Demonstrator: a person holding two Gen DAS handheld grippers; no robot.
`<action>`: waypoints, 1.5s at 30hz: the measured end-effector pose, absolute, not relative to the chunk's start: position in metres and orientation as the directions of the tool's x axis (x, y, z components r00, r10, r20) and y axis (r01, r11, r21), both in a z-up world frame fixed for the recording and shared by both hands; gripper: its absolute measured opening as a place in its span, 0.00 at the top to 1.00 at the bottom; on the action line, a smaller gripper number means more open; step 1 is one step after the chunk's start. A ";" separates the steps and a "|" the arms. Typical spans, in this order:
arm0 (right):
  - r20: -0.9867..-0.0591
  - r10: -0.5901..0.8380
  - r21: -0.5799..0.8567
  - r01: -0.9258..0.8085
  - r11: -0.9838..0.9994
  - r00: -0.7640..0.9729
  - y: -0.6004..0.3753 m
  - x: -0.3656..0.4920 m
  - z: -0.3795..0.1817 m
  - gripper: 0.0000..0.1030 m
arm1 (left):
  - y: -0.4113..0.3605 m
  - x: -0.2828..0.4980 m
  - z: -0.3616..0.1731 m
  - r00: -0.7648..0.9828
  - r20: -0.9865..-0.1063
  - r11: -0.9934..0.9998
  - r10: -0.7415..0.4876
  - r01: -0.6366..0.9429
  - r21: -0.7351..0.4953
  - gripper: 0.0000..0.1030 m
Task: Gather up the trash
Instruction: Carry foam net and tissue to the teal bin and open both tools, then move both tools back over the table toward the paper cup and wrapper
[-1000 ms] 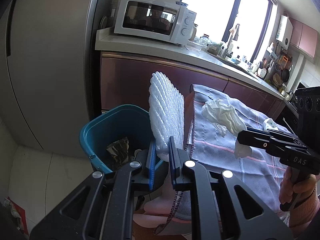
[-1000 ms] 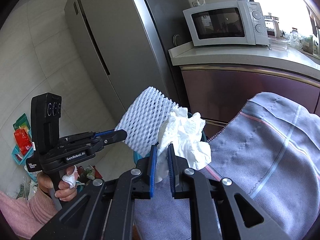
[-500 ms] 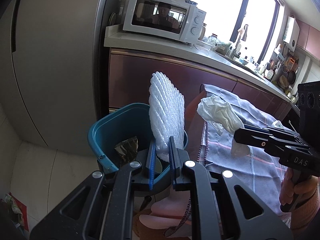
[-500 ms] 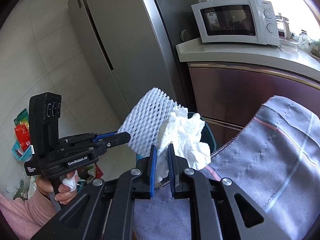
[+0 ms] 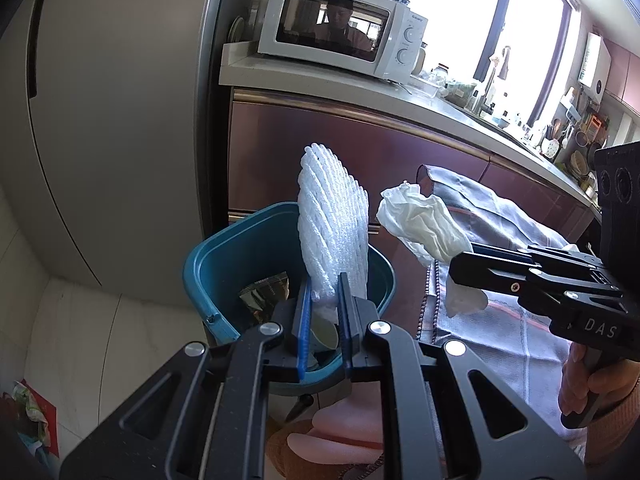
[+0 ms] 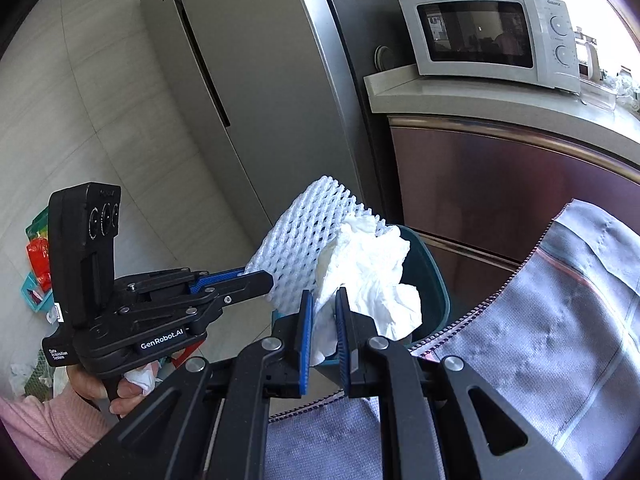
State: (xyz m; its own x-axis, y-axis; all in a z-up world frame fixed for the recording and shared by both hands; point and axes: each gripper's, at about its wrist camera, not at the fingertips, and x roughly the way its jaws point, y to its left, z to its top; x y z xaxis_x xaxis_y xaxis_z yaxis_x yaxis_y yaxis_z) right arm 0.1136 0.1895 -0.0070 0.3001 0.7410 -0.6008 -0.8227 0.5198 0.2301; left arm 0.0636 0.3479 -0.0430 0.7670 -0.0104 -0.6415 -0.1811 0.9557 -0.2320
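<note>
left tool point(image 5: 324, 300) gripping foam net point(image 5: 334, 232), right tool point(image 6: 324, 312) gripping tissue point(image 6: 368, 276)

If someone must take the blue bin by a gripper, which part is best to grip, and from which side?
Probably the rim of the blue bin, on the bare side next to the fridge, coming down from above with one jaw inside and one outside. The wall there is thin and upright and the mouth stands open. The opposite rim is crowded by the foam net and the grey cloth.

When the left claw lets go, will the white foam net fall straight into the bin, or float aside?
Probably light: the foam net is open mesh. It seems springy, standing upright from the left claw. Over the teal bin, it may drift or bounce.
</note>
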 end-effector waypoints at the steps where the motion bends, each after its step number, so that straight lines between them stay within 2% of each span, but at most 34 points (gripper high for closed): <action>1: -0.605 0.739 0.229 -0.823 0.519 0.297 0.192 0.115 -0.008 0.90 | 0.349 0.065 -0.044 0.766 -0.643 0.955 -0.008 -0.185 -0.231 0.88; 15: -0.701 0.660 0.184 -0.825 0.534 0.270 0.242 0.142 -0.033 0.90 | 0.361 0.094 -0.076 0.708 -0.706 0.948 0.032 -0.245 -0.203 0.87; 25: -0.766 0.584 0.147 -0.812 0.565 0.267 0.270 0.161 -0.053 0.90 | 0.370 0.118 -0.111 0.659 -0.752 0.942 0.016 -0.262 -0.209 0.87; 29: -0.793 0.554 0.149 -0.800 0.582 0.255 0.275 0.169 -0.063 0.84 | 0.372 0.126 -0.123 0.638 -0.770 0.940 0.013 -0.270 -0.209 0.85; 40: -0.794 0.550 0.174 -0.770 0.613 0.258 0.262 0.173 -0.070 0.82 | 0.372 0.136 -0.143 0.619 -0.785 0.932 -0.008 -0.280 -0.229 0.84; 45: -0.769 0.577 0.189 -0.765 0.616 0.275 0.246 0.167 -0.062 0.81 | 0.367 0.128 -0.132 0.653 -0.757 0.935 -0.008 -0.264 -0.237 0.76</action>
State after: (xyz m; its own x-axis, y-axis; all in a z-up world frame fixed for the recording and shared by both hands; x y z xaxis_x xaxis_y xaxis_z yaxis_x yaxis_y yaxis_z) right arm 0.1670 0.2456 -0.0617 0.2747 0.5770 -0.7692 -0.7649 0.6159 0.1888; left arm 0.1279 0.3673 -0.1319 0.6532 -0.0079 -0.7571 -0.2636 0.9350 -0.2372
